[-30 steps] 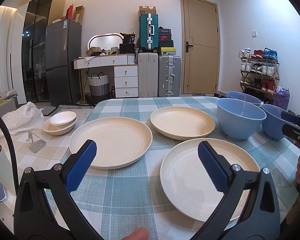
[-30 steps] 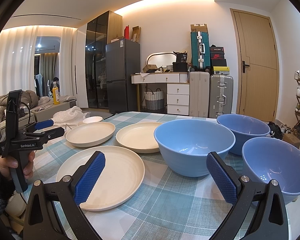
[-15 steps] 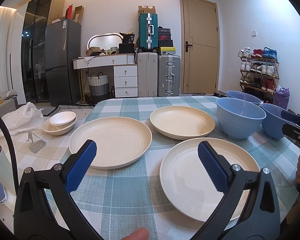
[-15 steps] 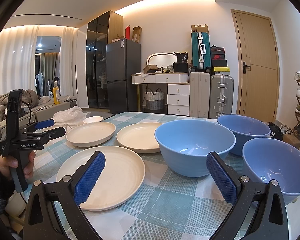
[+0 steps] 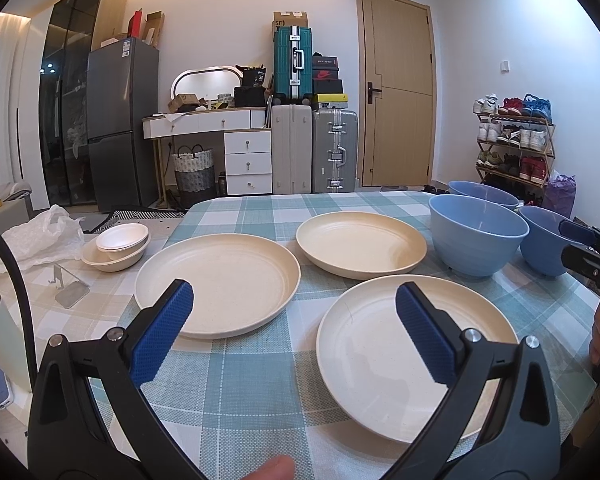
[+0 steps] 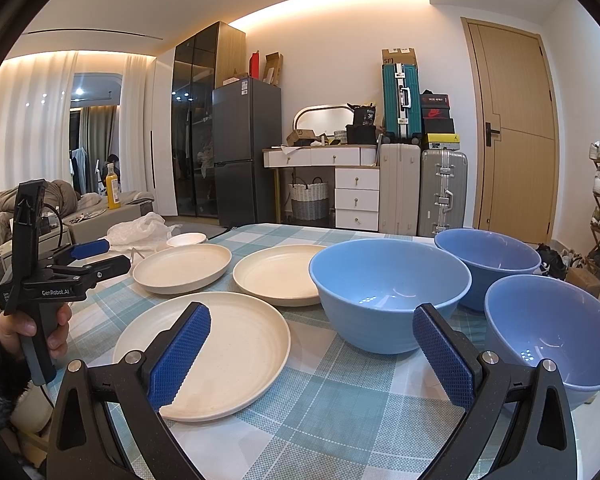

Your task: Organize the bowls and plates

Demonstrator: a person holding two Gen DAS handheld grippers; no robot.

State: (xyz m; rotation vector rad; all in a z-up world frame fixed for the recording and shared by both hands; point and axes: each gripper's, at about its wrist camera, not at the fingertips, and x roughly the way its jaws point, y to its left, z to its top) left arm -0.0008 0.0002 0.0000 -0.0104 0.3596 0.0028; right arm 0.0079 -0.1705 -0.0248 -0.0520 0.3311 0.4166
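Hovering over the checked worktop [image 5: 252, 392], both grippers are spread wide with nothing between the jaws. Left gripper [image 5: 294, 330] hangs above the near edge, and its two blue pads sit in front of two plates: the left plate [image 5: 220, 280] lines up behind the left pad, the near plate [image 5: 380, 344] behind the right pad. Neither is touched. The far plate [image 5: 360, 240] lies further back, between those two and the bowls.

Right gripper [image 6: 312, 354] is released too. From its camera the near plate [image 6: 228, 344] sits behind the left pad and the middle bowl [image 6: 388, 288] sits between the pads, a bit beyond them. The right bowl [image 6: 552, 328] is just past the right pad, off to that side, and the back bowl [image 6: 488, 256] is behind both, close to the middle one.

Count: three cream plates, all lying flat and separate, none stacked. Three blue bowls, all upright, clustered on the right side of the worktop. Off to the far left there's also a small stack of white bowls [image 5: 118, 244], looks like two or three nested, can't say for sure, next to a crumpled plastic bag [image 5: 40, 236].

A hand [image 6: 32, 328] grips the left gripper's handle in the right camera's view.
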